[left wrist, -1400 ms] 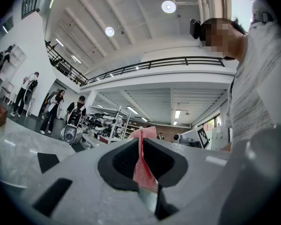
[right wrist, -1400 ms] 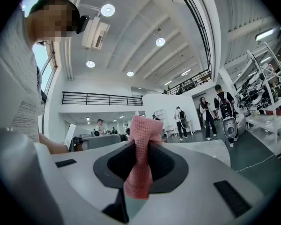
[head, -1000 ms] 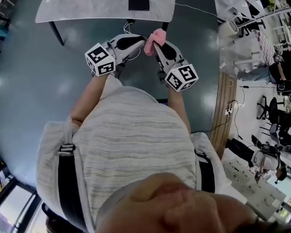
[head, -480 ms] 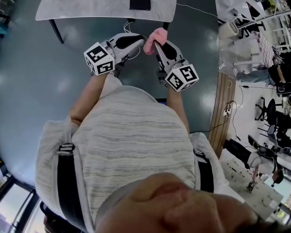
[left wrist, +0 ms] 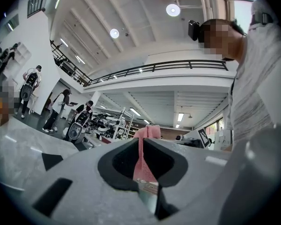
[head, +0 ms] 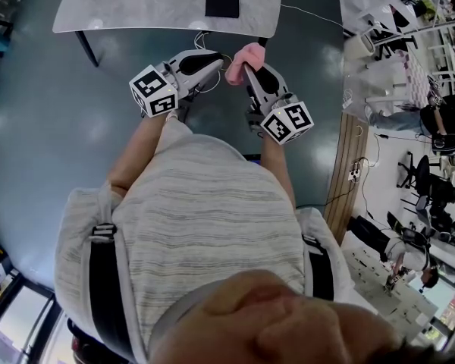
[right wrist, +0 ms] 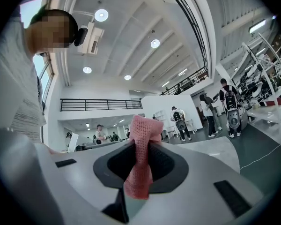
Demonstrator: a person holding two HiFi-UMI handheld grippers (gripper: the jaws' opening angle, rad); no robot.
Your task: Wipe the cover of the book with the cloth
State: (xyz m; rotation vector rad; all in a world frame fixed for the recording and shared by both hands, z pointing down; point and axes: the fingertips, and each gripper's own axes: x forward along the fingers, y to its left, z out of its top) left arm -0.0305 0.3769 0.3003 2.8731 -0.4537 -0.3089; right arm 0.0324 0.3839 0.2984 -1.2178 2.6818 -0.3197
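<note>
While the grey-blue floor (head: 45,142) is filling most of the head view, one pale-topped table (head: 136,6) is standing at its far edge. One person (head: 205,218) in a striped grey shirt is standing short of it, wearing two dark straps (head: 110,287) over the shoulders. They are holding two grippers out in front, well short of the table, each carrying one marker cube (head: 153,91).

The left gripper (head: 218,58) and the right gripper (head: 246,67) are pointing inward, so their tips are meeting. One black book (head: 222,0) is lying flat on the table, apart from both grippers.

One pink cloth (head: 246,53) is bunching up where the tips meet. The right jaws are clamping it, with a fold hanging out behind them. The left jaws are closing tight on a thin strip of it.
</note>
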